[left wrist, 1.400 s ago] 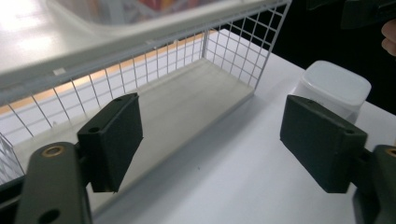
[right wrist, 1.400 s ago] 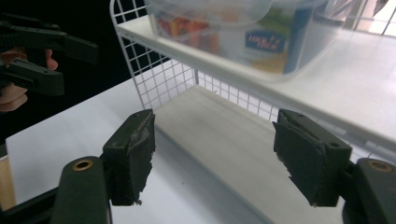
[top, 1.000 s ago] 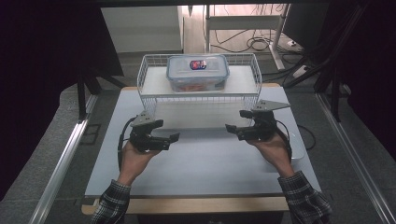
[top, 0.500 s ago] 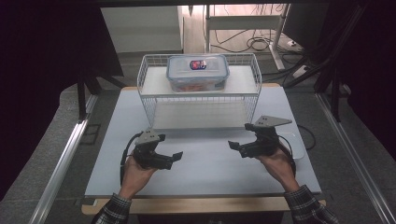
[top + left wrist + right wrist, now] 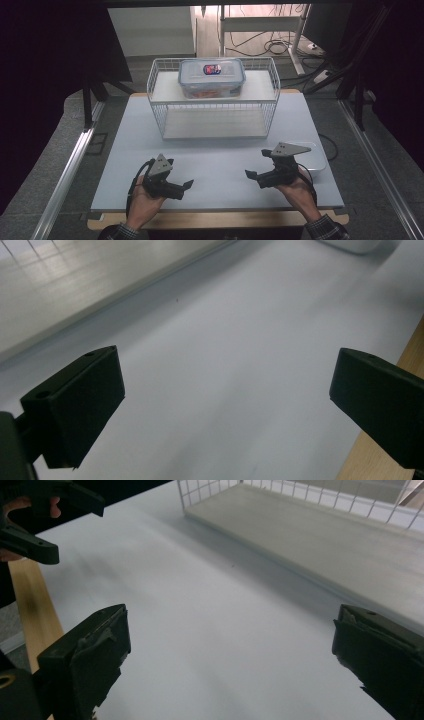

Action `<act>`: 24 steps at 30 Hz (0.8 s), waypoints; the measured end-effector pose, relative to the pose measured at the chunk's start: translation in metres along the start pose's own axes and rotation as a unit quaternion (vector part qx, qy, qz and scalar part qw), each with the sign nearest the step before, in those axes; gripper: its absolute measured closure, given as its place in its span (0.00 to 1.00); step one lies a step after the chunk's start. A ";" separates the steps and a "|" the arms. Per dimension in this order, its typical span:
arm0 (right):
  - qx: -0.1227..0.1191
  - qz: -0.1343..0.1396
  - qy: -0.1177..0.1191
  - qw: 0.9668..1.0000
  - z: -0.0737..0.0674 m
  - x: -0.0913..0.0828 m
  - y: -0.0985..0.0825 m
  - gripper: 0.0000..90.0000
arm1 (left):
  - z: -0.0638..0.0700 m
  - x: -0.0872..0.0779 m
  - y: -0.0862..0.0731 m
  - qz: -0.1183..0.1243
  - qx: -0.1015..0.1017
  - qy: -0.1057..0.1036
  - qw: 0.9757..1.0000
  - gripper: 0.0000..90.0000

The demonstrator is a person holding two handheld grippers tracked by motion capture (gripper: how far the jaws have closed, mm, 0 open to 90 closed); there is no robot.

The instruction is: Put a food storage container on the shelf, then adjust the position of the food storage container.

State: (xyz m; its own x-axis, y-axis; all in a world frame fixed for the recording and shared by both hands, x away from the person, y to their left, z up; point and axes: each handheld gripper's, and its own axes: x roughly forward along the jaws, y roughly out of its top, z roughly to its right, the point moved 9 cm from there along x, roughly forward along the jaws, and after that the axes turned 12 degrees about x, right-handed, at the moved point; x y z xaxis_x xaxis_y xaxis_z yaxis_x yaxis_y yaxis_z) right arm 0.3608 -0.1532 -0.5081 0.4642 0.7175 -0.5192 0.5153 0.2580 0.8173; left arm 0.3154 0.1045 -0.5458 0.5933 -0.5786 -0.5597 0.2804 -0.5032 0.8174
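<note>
Container (image 5: 211,78) atop rack (image 5: 160,112), table's (image 5: 125,150) rear.

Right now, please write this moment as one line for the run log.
left gripper: open, empty | right gripper: open, empty | lidded container: on wire rack top | white dish: beside right hand

Wide-apart jaws frame bare white table (image 5: 210,630), wire rack (image 5: 320,525) beyond.

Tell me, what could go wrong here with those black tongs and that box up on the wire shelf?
The right tongs sit close to a white dish near the table's right edge; a careless swing might knock it off. The lidded box rests on top of the wire rack, so bumping the rack could perhaps shift it. Both tongs are open and empty.
</note>
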 end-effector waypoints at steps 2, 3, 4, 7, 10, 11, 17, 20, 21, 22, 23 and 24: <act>-0.004 -0.005 -0.003 1.000 0.000 0.001 -0.007 0.03 | 0.003 -0.001 -0.003 0.003 0.002 -0.003 1.000 0.01; -0.005 -0.009 -0.003 1.000 0.000 0.002 -0.011 0.03 | 0.005 -0.001 -0.005 0.006 0.004 -0.004 1.000 0.01; -0.005 -0.012 -0.005 1.000 0.000 0.002 -0.014 0.03 | 0.006 -0.002 -0.006 0.006 0.006 -0.004 1.000 0.01; 0.006 -0.028 -0.003 1.000 0.000 0.002 -0.022 0.05 | 0.009 -0.001 -0.012 0.004 0.017 -0.003 1.000 0.01; 0.017 -0.042 0.003 0.999 -0.001 0.003 -0.030 0.07 | 0.010 0.000 -0.019 -0.008 0.026 0.001 1.000 0.01; 0.013 -0.046 0.001 0.999 0.000 0.004 -0.032 0.07 | 0.010 0.001 -0.021 -0.010 0.024 -0.001 1.000 0.01; 0.009 -0.050 -0.013 0.999 0.006 0.008 -0.037 0.06 | 0.007 0.003 -0.024 -0.007 0.007 -0.009 1.000 0.02; 0.011 -0.048 -0.029 0.998 0.010 0.009 -0.038 0.01 | 0.007 0.004 -0.025 -0.011 0.005 -0.008 1.000 0.02; 0.013 -0.049 -0.035 0.998 0.012 0.009 -0.038 0.00 | 0.007 0.004 -0.025 -0.012 0.005 -0.009 1.000 0.02; 0.013 -0.047 -0.039 0.998 0.013 0.009 -0.037 0.00 | 0.007 0.005 -0.026 -0.013 0.004 -0.009 1.000 0.02; 0.015 -0.046 -0.043 0.998 0.015 0.009 -0.036 0.00 | 0.007 0.005 -0.026 -0.014 0.004 -0.010 1.000 0.02; 0.019 -0.043 -0.045 0.998 0.016 0.008 -0.035 0.00 | 0.007 0.005 -0.026 -0.014 0.004 -0.010 1.000 0.02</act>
State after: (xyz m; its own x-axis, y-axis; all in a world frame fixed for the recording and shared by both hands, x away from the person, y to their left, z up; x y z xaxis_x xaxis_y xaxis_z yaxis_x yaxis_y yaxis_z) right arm 0.3581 -0.1665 -0.5446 0.4789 0.6318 -0.6096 0.5821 0.2913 0.7592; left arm 0.3061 0.1106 -0.5711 0.5701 -0.5767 -0.5852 0.2909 -0.5245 0.8002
